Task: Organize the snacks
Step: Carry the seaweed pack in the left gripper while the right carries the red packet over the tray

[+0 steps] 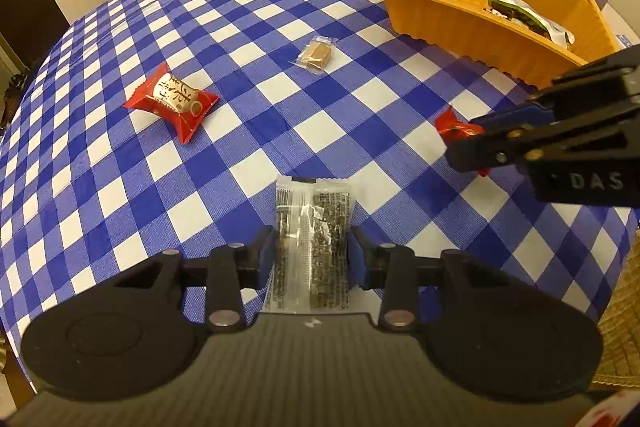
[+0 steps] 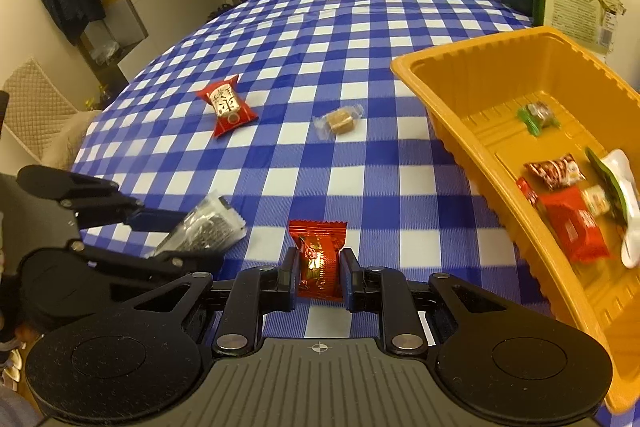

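Closest to my left camera, the left gripper (image 1: 312,259) had its fingers clamped on a clear seaweed packet (image 1: 312,239) above the checked desk (image 1: 240,155), the orange tray (image 1: 472,23) far right. Through my right camera, the right gripper (image 2: 319,273) pinched a red candy (image 2: 318,259) just left of that tray (image 2: 480,163).

Both grippers angle down over the checked tablecloth (image 1: 280,99): the left gripper (image 1: 312,255) clamped on a clear seaweed packet (image 1: 311,227), the right gripper (image 2: 319,277) beside it, closed on a red candy (image 2: 318,259).
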A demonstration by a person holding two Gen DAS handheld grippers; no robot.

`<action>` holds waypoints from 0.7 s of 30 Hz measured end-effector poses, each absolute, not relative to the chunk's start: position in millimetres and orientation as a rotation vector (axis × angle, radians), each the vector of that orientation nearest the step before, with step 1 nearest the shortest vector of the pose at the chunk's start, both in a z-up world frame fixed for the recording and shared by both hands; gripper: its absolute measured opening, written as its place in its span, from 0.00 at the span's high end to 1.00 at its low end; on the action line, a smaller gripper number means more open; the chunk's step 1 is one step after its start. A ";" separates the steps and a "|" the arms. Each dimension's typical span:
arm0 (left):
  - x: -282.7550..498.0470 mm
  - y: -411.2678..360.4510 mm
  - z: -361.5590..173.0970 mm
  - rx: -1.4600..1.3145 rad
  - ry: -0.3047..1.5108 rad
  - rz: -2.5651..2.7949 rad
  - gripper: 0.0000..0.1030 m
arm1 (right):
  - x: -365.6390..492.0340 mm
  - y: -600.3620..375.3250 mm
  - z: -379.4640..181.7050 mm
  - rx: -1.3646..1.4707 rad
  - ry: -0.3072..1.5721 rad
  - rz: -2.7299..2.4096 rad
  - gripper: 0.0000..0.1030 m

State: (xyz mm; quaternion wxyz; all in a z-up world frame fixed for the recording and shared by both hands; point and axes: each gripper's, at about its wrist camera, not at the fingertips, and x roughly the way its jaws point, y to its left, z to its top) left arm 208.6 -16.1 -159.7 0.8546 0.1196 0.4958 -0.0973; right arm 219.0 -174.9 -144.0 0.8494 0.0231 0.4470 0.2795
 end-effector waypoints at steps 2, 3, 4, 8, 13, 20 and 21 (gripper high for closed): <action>206.4 -19.0 -155.6 0.250 1.033 -0.211 0.66 | 214.1 -178.7 -141.6 0.052 0.939 0.582 0.79; 205.5 -20.8 -153.3 0.252 1.026 -0.214 0.66 | 211.5 -181.2 -140.4 0.057 0.939 0.577 0.79; 204.8 -23.4 -150.3 0.255 1.020 -0.218 0.66 | 209.5 -183.5 -139.5 0.061 0.940 0.572 0.79; 203.7 -34.1 -136.3 0.256 1.000 -0.243 0.66 | 197.2 -193.3 -134.0 0.078 0.941 0.548 0.79; 204.7 -49.1 -119.1 0.269 0.968 -0.282 0.66 | 184.7 -207.9 -123.1 0.102 0.940 0.494 0.79; 210.0 -75.3 -90.4 0.294 0.905 -0.350 0.66 | 172.8 -233.4 -103.9 0.151 0.922 0.374 0.79; 211.0 -79.1 -87.2 0.298 0.897 -0.360 0.66 | 172.1 -236.7 -100.9 0.158 0.918 0.359 0.79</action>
